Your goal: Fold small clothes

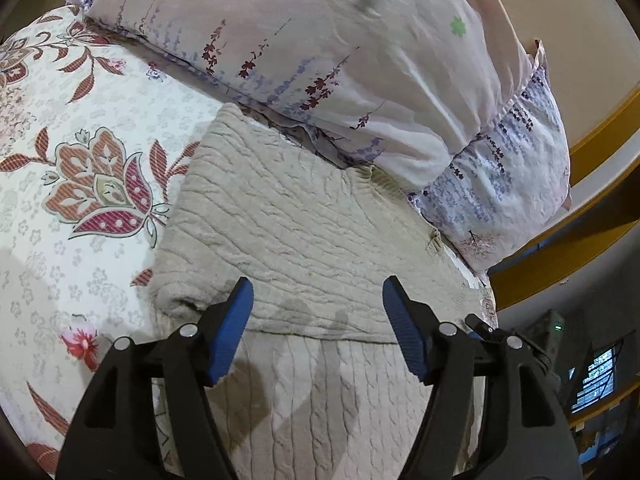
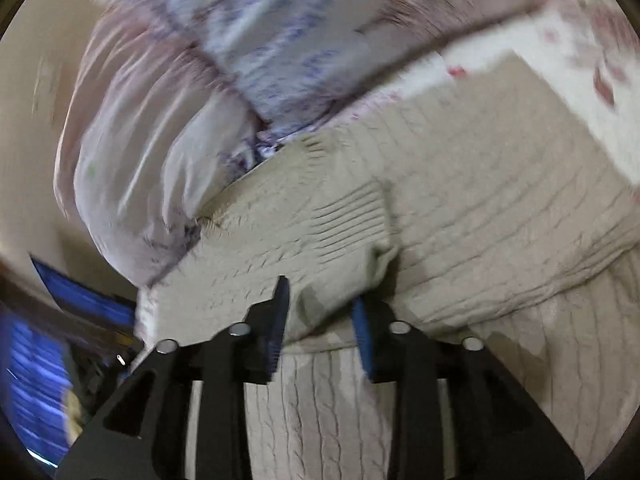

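A beige cable-knit sweater (image 1: 296, 216) lies on the bed, its upper part folded over the lower part. My left gripper (image 1: 318, 292) hovers over the fold edge, open and empty. In the right wrist view, which is blurred, the same sweater (image 2: 480, 208) fills the middle. My right gripper (image 2: 320, 304) is closed on a raised flap of the sweater's sleeve with a ribbed cuff (image 2: 352, 224); the knit bunches between its blue pads (image 2: 280, 312).
A floral bedsheet (image 1: 80, 160) lies to the left. A lavender-print pillow (image 1: 320, 40) sits just behind the sweater, also in the right wrist view (image 2: 240, 40). A yellow wooden bed frame (image 1: 560, 256) runs on the right.
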Tool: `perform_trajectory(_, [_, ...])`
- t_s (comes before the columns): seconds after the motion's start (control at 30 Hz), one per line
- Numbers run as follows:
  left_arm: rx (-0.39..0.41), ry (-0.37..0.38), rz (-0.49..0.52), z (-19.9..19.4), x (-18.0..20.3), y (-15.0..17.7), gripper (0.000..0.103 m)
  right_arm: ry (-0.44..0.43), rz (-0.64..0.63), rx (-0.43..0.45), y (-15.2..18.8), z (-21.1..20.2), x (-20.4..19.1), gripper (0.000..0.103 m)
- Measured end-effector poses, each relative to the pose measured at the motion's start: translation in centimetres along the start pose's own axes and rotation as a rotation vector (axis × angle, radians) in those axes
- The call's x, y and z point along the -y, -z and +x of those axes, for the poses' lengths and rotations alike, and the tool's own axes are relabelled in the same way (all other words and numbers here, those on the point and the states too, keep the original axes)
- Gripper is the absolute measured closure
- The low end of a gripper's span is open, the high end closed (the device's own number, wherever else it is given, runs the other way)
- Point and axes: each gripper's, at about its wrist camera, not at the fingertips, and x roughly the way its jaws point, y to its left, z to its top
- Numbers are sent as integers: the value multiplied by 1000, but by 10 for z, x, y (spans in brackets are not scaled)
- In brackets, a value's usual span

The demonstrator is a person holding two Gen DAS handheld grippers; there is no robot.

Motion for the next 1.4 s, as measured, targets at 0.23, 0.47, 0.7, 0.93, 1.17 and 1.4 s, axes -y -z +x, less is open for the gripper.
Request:
perform_trajectory(0.23, [-5,-10,10,-5,-4,1,36,-45,108,-10,-16,10,16,80])
perform_trajectory(0.47, [-5,-16,60,-10,5,6,36,60,-80,190,-15,-29,-15,96])
perform_trajectory(0.7, [-19,-20,87,-20,5,16,36,207,2,110,-10,-24,22,90])
perform_trajectory(0.93, [1,-17,98,-63,-18,34,36,131,-71,150,3,-99,18,39])
perform_trajectory(1.17, [-60,27,49,-81,-39,67,41,151,-99,58,41,-146,54,43])
perform_trajectory(1.4, [-90,123,18,-93,-41,111,57,125,-65,11,89,-170,86,58])
